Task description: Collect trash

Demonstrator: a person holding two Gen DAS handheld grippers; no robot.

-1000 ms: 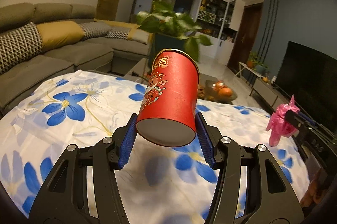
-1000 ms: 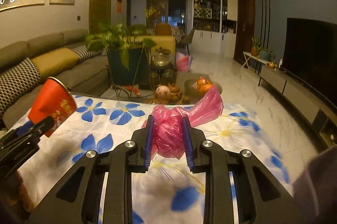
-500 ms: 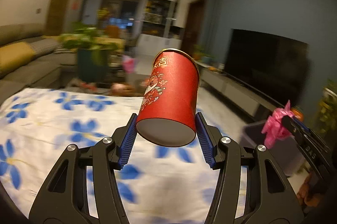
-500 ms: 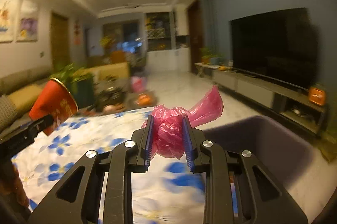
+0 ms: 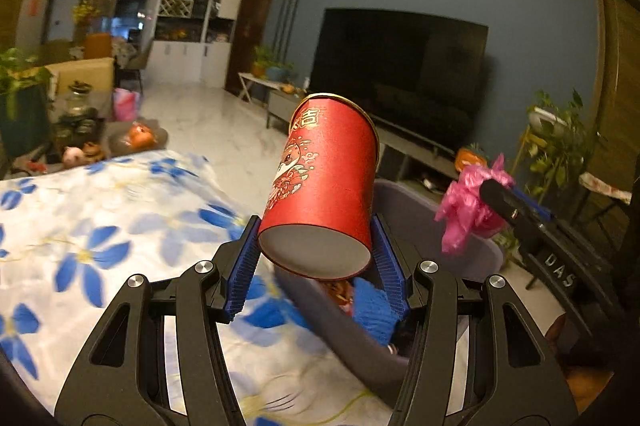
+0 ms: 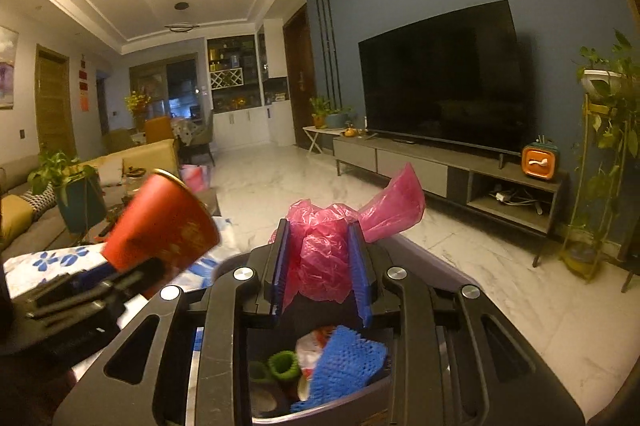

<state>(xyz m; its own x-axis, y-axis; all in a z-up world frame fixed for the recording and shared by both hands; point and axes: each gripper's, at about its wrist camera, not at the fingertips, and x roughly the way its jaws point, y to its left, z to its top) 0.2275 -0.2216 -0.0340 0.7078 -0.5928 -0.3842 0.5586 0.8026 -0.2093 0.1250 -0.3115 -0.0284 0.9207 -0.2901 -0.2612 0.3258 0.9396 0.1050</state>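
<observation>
Now we grip the red cup (image 5: 326, 177) between the blue pads of our left gripper (image 5: 316, 258), base toward the camera, held above the near edge of the grey bin (image 5: 464, 226). Our right gripper (image 6: 320, 266), its jaws having just eased apart slightly, still pinches the pink bag (image 6: 324, 250) directly over the bin, where a blue mesh scrap (image 6: 344, 358) and green bits lie inside.

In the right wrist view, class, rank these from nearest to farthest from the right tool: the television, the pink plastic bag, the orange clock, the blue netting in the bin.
1. Pink plastic bag: between the right tool's fingers.
2. Blue netting: just below, inside the bin.
3. Orange clock: right, on the TV cabinet.
4. Television: on the blue wall, behind the clock.
</observation>
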